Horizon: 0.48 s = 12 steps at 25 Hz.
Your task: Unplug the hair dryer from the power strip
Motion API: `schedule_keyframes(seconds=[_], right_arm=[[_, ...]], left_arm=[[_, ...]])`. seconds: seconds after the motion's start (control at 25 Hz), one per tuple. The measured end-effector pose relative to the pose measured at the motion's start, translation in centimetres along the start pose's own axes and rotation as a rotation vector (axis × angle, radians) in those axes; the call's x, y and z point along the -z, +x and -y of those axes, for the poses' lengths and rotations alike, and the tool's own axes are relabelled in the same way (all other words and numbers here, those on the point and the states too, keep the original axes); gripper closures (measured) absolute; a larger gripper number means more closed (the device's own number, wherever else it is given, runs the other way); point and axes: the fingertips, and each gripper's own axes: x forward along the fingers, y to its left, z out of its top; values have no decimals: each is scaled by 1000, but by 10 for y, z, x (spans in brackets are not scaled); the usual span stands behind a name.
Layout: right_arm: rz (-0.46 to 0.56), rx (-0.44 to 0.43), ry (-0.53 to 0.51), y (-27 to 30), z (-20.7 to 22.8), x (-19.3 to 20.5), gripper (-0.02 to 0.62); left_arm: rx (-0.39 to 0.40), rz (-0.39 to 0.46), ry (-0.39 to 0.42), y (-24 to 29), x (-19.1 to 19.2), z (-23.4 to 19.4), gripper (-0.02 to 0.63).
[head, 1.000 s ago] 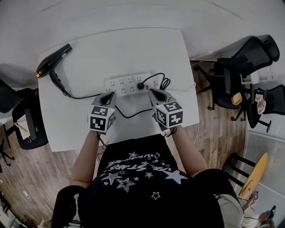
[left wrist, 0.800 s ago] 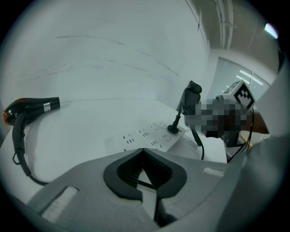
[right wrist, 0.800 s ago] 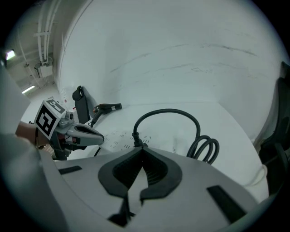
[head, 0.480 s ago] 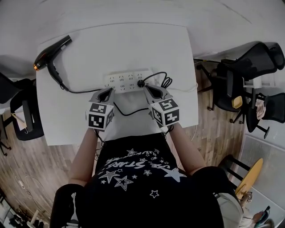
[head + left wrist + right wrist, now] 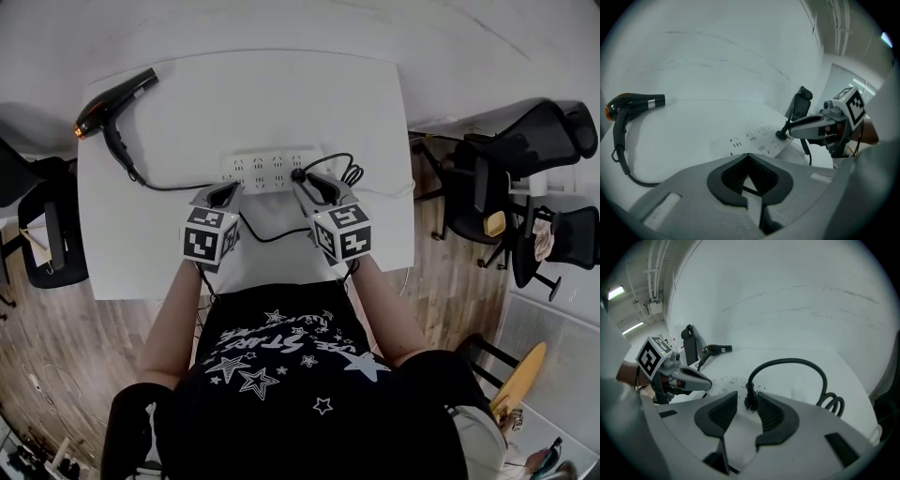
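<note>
Two grippers are held low over the white table (image 5: pixel 281 94), side by side at the near edge of the power strip (image 5: pixel 262 172).

On the left gripper (image 5: pixel 749 157) the jaws are brought together, tips meeting, nothing clamped. A thin stretch of cord (image 5: pixel 751 189) is seen on the table through the hollow behind the tips. The strip is laid just ahead of those tips, with the right gripper (image 5: pixel 746 399) off to the right.

On the right gripper the jaws have just been opening and are now spread apart, with the black plug (image 5: pixel 749 394) standing between the pads. It is set closer to the right-hand pad, a clear gap is left on the other side, and no squeeze is seen. That plug is placed upright at the strip's end socket, right at the tips. From the left gripper view it looks still seated, though the prongs cannot be made out.

From the plug the cord is arched up and off to the right of the jaws, then dropped into a small coil (image 5: pixel 833 405) on the table.

Well ahead and to the left of the left gripper the hair dryer (image 5: pixel 111 105) is laid on its side, well apart from the strip. Its cord is run back toward the left gripper and across to the right one.
</note>
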Motion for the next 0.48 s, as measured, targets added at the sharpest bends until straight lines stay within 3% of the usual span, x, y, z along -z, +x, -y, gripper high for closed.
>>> schedule_keyframes(seconds=[0.04,0.16,0.48], right_arm=[[-3,-3,-1,2,-2,-1,443],[2,18,-13,7,-3,-5,440],[-18,104,-10,20,8,-1,495]], left_arm=[[-2,-1,5,0,0,0,598],[-11,-10,35,0,0,1,598],[-55,-4,152,1,0,2,598]])
